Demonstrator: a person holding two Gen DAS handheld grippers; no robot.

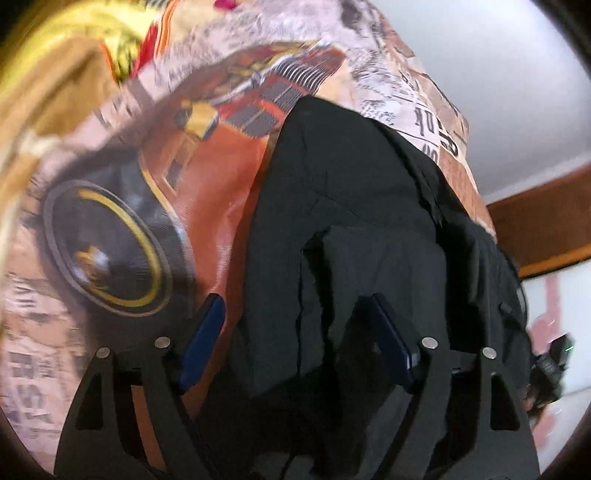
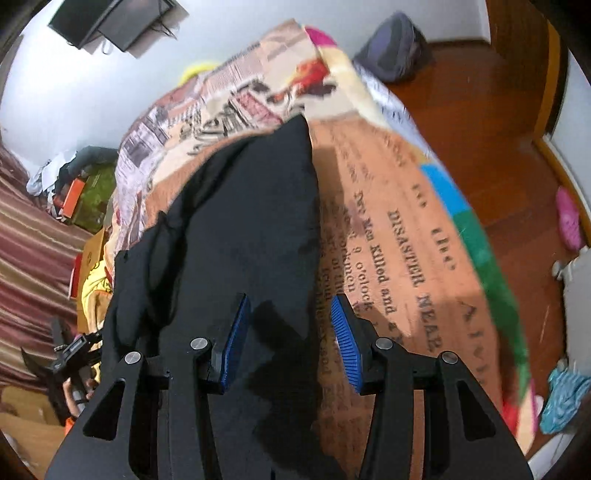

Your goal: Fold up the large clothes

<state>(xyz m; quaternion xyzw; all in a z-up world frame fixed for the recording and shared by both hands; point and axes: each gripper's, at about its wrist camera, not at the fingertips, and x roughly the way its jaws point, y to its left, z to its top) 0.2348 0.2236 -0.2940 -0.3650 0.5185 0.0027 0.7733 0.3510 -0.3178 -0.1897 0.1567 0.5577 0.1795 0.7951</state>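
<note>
A large black garment (image 1: 343, 177) lies lengthwise on a bed covered by a blanket (image 1: 122, 229) printed with an orange car and newspaper text. My left gripper (image 1: 293, 301) hovers over the garment's near end with its blue pads (image 1: 205, 339) wide apart, open; a folded layer of cloth lies below and between them, and neither pad presses on it. In the right wrist view the same black garment (image 2: 243, 206) stretches away on the blanket (image 2: 399, 236). My right gripper (image 2: 290, 298) stands open above its right edge, throwing a shadow on the cloth, with nothing between the pads (image 2: 345, 343).
The bed's edge drops to a wooden floor (image 2: 498, 122) on the right, where a pink slipper (image 2: 567, 218) and a dark bag (image 2: 395, 48) lie. A striped curtain (image 2: 29, 251) and cluttered boxes (image 2: 88, 195) stand on the left. A dark screen (image 2: 110, 22) hangs on the white wall.
</note>
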